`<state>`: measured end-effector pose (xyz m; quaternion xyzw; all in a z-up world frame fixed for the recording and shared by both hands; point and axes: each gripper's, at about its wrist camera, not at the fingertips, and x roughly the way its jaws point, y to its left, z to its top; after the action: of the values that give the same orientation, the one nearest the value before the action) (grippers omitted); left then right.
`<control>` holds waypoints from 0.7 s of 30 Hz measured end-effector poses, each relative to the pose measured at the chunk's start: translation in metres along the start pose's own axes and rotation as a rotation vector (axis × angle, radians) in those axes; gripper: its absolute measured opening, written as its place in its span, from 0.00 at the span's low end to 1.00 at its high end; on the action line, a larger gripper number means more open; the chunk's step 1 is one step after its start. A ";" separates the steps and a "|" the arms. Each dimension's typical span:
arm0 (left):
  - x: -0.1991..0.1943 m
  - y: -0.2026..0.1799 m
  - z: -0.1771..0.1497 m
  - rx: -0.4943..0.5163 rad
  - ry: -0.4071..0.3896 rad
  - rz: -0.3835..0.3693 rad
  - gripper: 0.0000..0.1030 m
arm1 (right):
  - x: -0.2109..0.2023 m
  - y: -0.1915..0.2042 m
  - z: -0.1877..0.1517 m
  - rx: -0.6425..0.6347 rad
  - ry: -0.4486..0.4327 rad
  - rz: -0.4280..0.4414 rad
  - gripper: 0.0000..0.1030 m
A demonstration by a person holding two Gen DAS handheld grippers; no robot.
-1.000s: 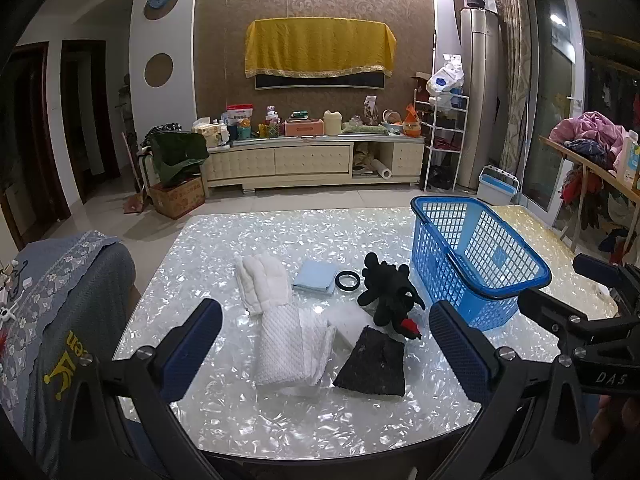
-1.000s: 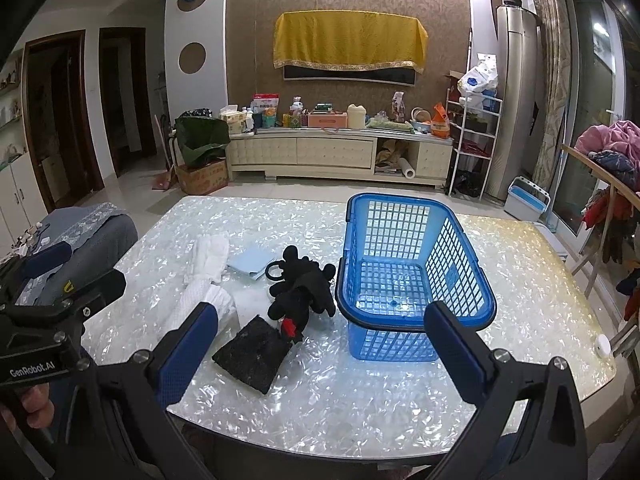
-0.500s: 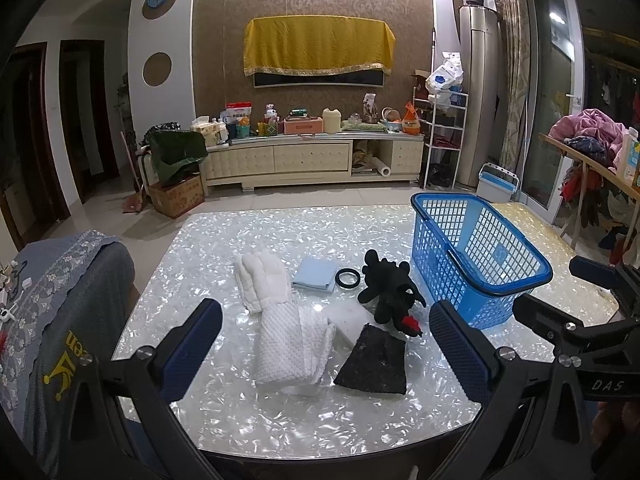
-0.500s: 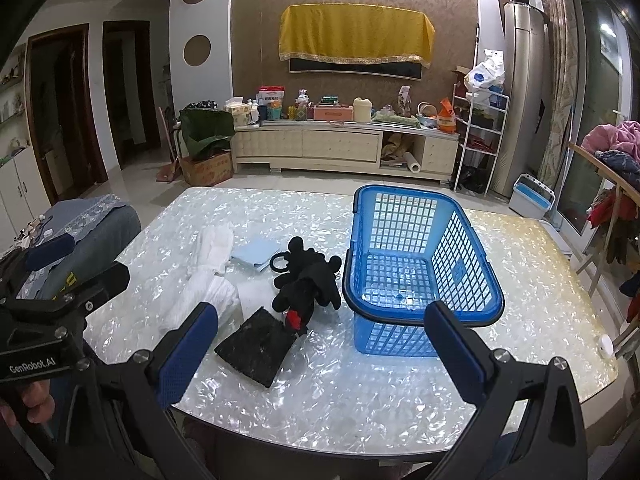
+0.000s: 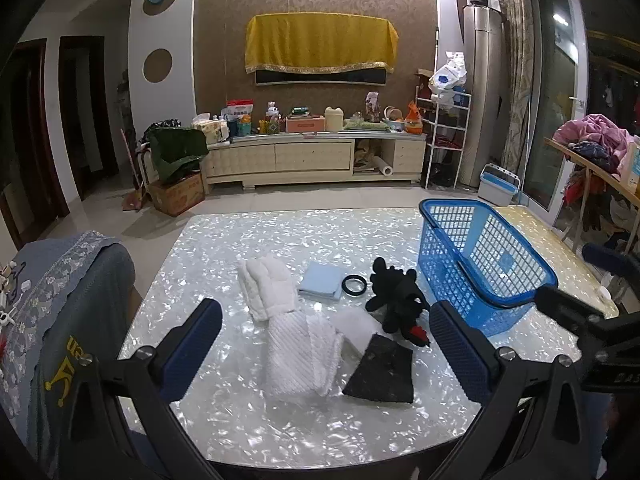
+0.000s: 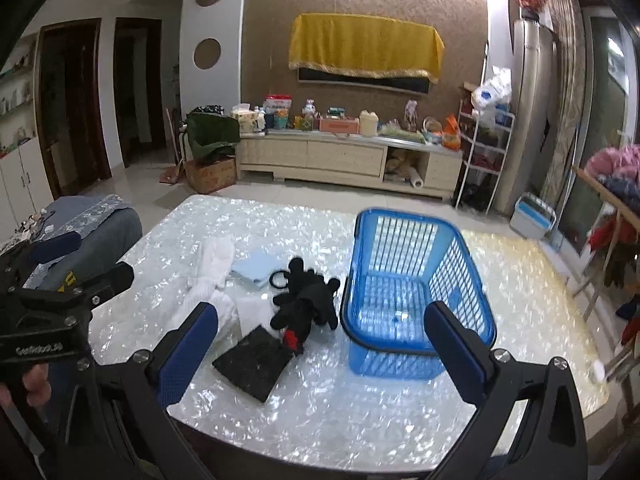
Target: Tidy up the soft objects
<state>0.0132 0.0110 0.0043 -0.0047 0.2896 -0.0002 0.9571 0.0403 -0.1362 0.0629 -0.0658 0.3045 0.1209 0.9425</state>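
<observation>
A blue plastic basket [image 5: 486, 264] [image 6: 416, 284] stands empty on the right of the shimmering table [image 5: 224, 256]. Left of it lie a black plush toy [image 5: 396, 300] [image 6: 308, 304], a dark square cloth [image 5: 382, 370] [image 6: 254, 362], white towels [image 5: 288, 320] [image 6: 212, 268], a pale blue cloth [image 5: 322, 286] [image 6: 254, 266] and a black ring [image 5: 354, 284]. My left gripper [image 5: 326, 348] hangs open above the near table edge, facing the towels. My right gripper [image 6: 320, 348] is open too, held above the near edge between the plush and the basket.
A chair back draped in grey-blue fabric [image 5: 60, 320] stands at the table's left side. Beyond the table are a long TV cabinet [image 5: 312, 156], a white shelf rack [image 5: 444, 140] and a clothes-laden rack [image 5: 596, 152] on the right.
The right gripper has drifted and tilted, so the basket and plush now sit slightly higher and more central in its view. The left view is nearly unchanged. Nothing on the table moved.
</observation>
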 end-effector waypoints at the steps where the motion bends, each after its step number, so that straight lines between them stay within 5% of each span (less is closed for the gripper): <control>1: 0.002 0.002 0.002 0.000 0.004 0.000 1.00 | 0.001 0.001 0.003 -0.006 -0.005 -0.002 1.00; 10: 0.015 0.037 0.023 -0.005 0.031 0.035 1.00 | 0.040 0.017 0.029 -0.024 0.063 -0.015 1.00; 17: 0.040 0.073 0.020 -0.017 0.113 0.102 1.00 | 0.088 0.056 0.034 -0.099 0.182 0.169 1.00; 21: 0.062 0.084 0.006 0.013 0.198 0.071 1.00 | 0.125 0.081 0.020 -0.155 0.306 0.193 1.00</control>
<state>0.0682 0.0949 -0.0257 0.0119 0.3827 0.0315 0.9232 0.1272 -0.0308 0.0010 -0.1262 0.4389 0.2225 0.8614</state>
